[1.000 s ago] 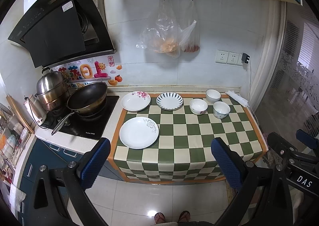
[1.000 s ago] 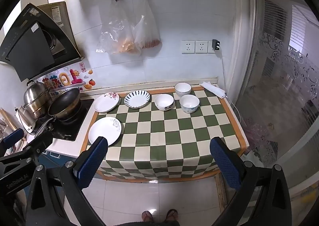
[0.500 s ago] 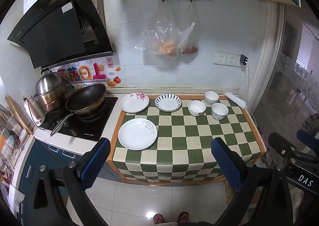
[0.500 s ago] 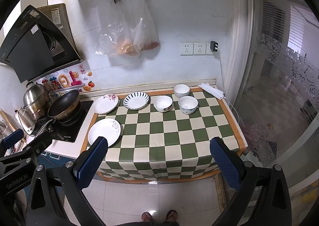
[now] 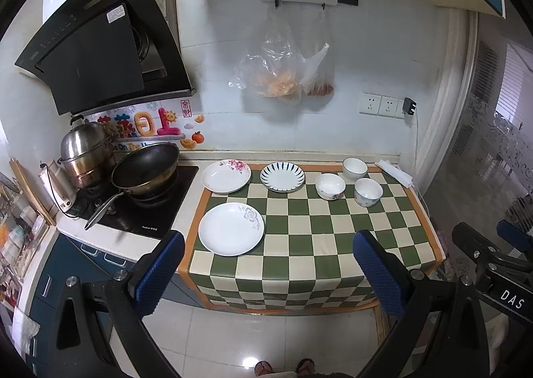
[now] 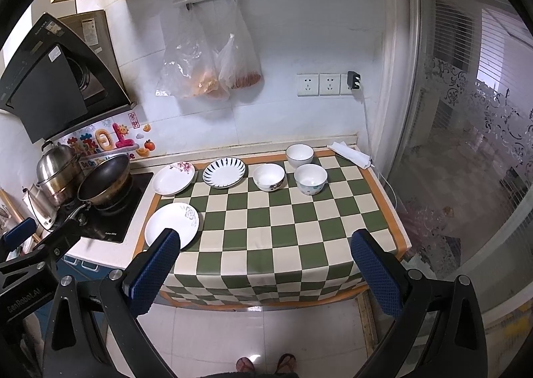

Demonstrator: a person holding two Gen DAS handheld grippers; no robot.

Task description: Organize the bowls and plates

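Note:
Three plates lie on the green checked tablecloth (image 5: 309, 241): a large white plate (image 5: 231, 229) at front left, a pink-flowered plate (image 5: 226, 176) and a blue-striped plate (image 5: 282, 176) behind it. Three white bowls (image 5: 330, 186) (image 5: 354, 169) (image 5: 367, 191) stand at the back right. The same plates (image 6: 171, 224) (image 6: 174, 178) (image 6: 224, 172) and bowls (image 6: 268, 177) (image 6: 299, 155) (image 6: 310, 179) show in the right wrist view. My left gripper (image 5: 268, 274) and right gripper (image 6: 263, 274) are both open and empty, held well back from the table's front edge, above the floor.
A wok (image 5: 145, 169) and a steel steamer pot (image 5: 87, 153) sit on the black cooktop (image 5: 140, 208) left of the table. A folded white cloth (image 5: 394, 172) lies at the back right corner. Plastic bags (image 5: 283, 68) hang on the wall. A glass door (image 6: 466, 161) is on the right.
Both grippers have drawn slightly back and up from the table; the dishes sit a little lower and smaller in view. Nothing on the table has moved.

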